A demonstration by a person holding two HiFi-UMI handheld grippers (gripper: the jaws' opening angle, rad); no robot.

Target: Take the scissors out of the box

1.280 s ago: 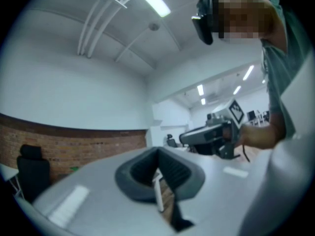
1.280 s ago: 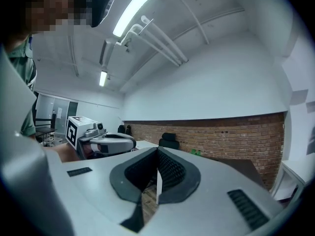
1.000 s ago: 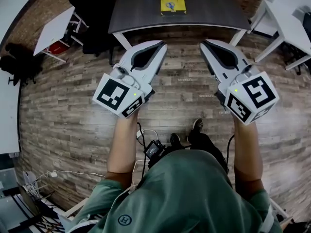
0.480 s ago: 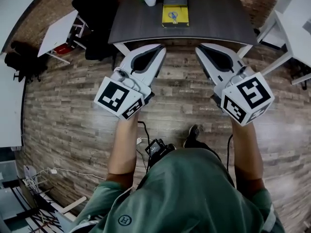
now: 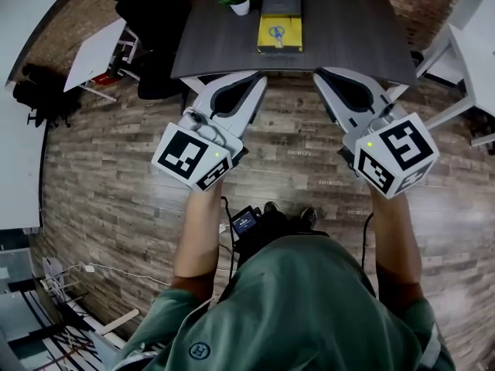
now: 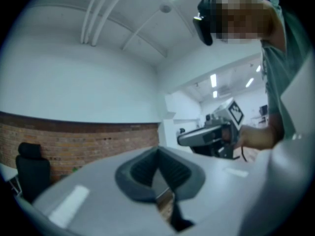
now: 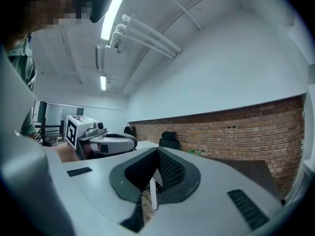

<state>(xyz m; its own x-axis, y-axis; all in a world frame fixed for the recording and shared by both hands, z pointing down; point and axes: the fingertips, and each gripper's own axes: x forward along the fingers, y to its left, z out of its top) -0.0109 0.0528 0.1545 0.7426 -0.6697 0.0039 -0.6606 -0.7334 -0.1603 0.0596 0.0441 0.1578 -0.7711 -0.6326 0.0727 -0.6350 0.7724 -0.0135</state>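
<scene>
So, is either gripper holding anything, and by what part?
Nothing is held: the left gripper and right gripper are both shut and empty; the scissors lie in the box.

Yellow box, seemingly blue scissors, dark grey table

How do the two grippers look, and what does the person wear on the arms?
The left gripper and the right gripper are light grey tapered shells with dark grey pads. Each carries a white cube with black square markers and a small green light. Black cables run back from them. The person wears a green short-sleeved shirt.
</scene>
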